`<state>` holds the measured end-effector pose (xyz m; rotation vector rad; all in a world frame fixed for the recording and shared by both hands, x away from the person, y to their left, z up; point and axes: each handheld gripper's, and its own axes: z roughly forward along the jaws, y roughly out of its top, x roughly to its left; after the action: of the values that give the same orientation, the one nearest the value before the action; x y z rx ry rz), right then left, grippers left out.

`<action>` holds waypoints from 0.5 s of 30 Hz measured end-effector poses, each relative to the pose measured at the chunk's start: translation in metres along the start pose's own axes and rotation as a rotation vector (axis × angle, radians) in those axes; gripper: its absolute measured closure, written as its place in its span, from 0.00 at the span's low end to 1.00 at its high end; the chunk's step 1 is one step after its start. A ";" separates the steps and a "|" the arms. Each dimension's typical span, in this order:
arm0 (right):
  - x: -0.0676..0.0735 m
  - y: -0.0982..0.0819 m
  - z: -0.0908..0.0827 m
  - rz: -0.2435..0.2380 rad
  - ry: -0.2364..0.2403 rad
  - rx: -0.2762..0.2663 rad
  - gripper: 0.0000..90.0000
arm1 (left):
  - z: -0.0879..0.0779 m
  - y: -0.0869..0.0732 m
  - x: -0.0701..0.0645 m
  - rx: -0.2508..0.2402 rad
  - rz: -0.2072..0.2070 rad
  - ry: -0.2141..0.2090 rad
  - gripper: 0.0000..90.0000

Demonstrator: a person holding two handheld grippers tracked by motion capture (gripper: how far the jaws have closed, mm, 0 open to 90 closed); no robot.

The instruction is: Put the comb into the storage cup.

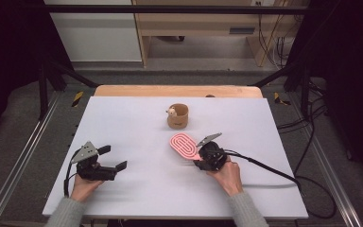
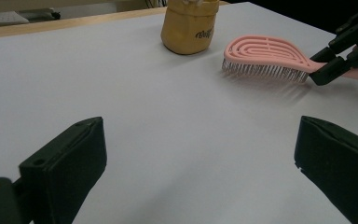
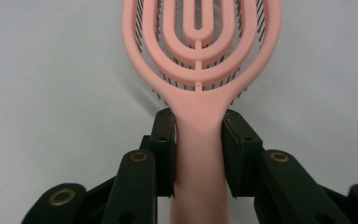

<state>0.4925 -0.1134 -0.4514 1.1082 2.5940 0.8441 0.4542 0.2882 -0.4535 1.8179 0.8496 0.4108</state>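
A pink vented hairbrush (image 1: 183, 145) lies bristles down, just above the white table, near its middle. My right gripper (image 1: 199, 160) is shut on its handle; in the right gripper view both pads press the handle (image 3: 199, 154) from either side, with the brush head (image 3: 200, 42) ahead. In the left gripper view the same hairbrush (image 2: 265, 57) is held by the far gripper (image 2: 324, 67) at the upper right. My left gripper (image 1: 115, 159) rests low at the front left of the table, its jaws wide apart with nothing between them (image 2: 200, 158).
A small tan fabric pot (image 1: 178, 116) with a pale toy at its rim stands at the back centre of the white table (image 1: 123, 123), also in the left gripper view as the tan pot (image 2: 189, 27). A black cable (image 1: 264, 168) trails right from my right gripper.
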 end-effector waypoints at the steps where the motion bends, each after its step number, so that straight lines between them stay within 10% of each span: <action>1: 0.000 0.000 -0.001 -0.001 -0.001 -0.005 0.76 | 0.000 0.000 0.000 0.000 0.000 0.000 0.03; 15: 0.000 0.001 -0.018 -0.007 0.005 -0.064 0.76 | 0.001 0.000 -0.001 0.000 0.001 0.000 0.03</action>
<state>0.4863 -0.1204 -0.4359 1.0809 2.5537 0.9231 0.4541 0.2871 -0.4535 1.8188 0.8485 0.4117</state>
